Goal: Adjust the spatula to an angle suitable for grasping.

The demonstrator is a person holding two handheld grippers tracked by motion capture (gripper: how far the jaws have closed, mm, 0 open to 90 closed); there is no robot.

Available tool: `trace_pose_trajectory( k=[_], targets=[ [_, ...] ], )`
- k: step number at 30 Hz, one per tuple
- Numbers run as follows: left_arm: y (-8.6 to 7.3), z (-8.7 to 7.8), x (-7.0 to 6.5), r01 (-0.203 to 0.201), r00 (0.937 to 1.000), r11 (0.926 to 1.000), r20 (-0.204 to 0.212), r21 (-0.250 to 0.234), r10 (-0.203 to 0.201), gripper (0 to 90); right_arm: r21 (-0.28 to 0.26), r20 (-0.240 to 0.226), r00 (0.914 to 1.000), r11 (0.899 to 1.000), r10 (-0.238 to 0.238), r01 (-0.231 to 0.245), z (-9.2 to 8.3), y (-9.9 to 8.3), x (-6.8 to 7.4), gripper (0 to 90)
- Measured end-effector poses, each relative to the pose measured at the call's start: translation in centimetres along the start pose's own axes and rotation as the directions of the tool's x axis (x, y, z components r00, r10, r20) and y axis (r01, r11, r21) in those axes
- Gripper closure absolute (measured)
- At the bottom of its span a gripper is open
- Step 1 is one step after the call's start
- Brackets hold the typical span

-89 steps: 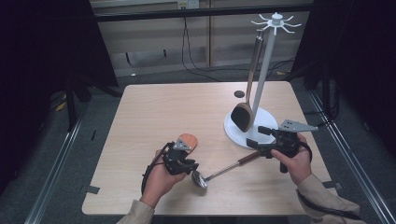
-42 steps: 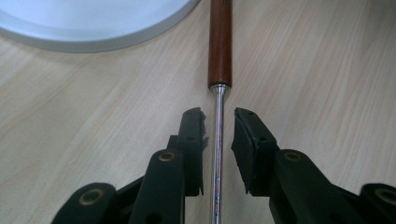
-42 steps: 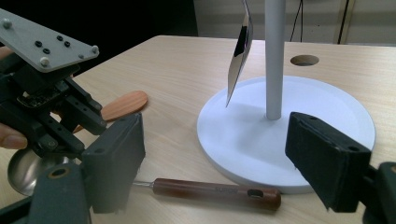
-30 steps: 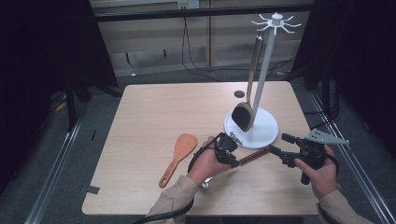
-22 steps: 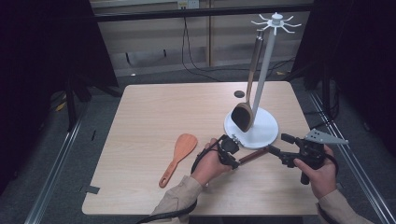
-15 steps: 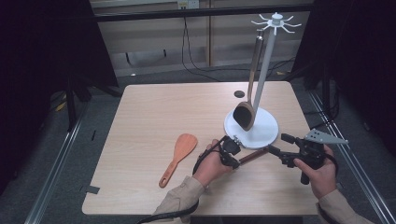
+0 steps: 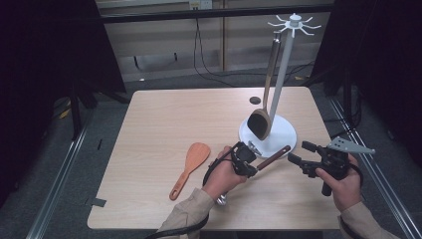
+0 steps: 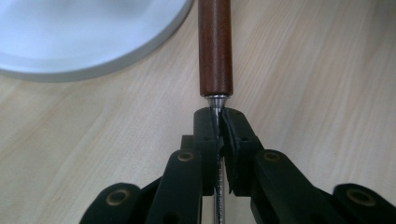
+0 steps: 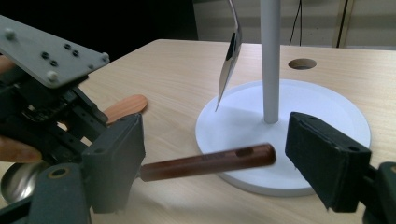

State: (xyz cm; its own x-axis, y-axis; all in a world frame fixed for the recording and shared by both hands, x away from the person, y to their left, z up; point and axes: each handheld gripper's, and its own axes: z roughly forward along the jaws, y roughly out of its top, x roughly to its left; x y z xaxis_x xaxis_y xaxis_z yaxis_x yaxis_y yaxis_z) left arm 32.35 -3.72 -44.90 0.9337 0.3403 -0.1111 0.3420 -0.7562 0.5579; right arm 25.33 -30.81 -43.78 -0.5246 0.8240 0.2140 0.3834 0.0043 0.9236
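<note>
A ladle lies on the table, its brown wooden handle (image 7: 273,155) (image 8: 215,46) (image 9: 205,161) pointing toward the stand and its metal bowl (image 7: 220,200) beside the person's left wrist. My left gripper (image 7: 251,162) (image 8: 219,116) is shut on the ladle's thin metal shaft just below the wooden handle; its jaws have just been closing on it. My right gripper (image 7: 297,152) (image 9: 219,158) is open at the right, with the handle's end just in front of its jaws and untouched.
A white stand with a round base (image 7: 283,139) (image 9: 327,107) and pole (image 7: 282,74) carries a hanging dark spoon (image 7: 260,124) (image 9: 231,56). A light wooden spatula (image 7: 191,167) (image 9: 126,106) lies left of the left hand. A small hole (image 7: 255,100) is behind the stand.
The left hand left the spatula on the table and moved right to the ladle, then gripped its shaft. The right gripper drew back to the right, off the handle.
</note>
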Motion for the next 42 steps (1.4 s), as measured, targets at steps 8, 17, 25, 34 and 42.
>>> trace_pose_trajectory(
  k=[8,17,25,34,42],
  targets=[
    [0.0,-2.2,-0.2,0.017,0.9998,0.9941,-0.009,-0.107,-0.018,84.8,-0.007,-0.005,0.9999,1.0,0.013,-0.013,0.0,0.1,0.1,20.1],
    [-0.1,-4.0,-0.1,0.059,0.9979,0.9675,-0.013,-0.246,-0.064,85.5,-0.007,-0.016,0.9998,1.0,0.009,-0.009,0.2,0.0,0.1,20.1],
    [-0.3,-5.0,-0.1,0.069,0.9957,0.9399,-0.036,-0.335,-0.086,85.5,0.01,-0.05,0.9987,1.0,0.004,-0.003,0.8,0.0,0.6,21.4],
    [-0.5,-5.8,0.0,0.09,0.9904,0.9097,-0.059,-0.405,-0.125,85.4,0.023,-0.077,0.997,1.0,0.003,-0.001,1.6,0.0,1.7,25.9],
    [-0.6,-6.1,-0.1,0.107,0.9856,0.8874,-0.07,-0.448,-0.154,85.4,0.019,-0.08,0.9964,0.999,0.029,-0.028,2.3,0.0,2.9,37.4]
  ],
)
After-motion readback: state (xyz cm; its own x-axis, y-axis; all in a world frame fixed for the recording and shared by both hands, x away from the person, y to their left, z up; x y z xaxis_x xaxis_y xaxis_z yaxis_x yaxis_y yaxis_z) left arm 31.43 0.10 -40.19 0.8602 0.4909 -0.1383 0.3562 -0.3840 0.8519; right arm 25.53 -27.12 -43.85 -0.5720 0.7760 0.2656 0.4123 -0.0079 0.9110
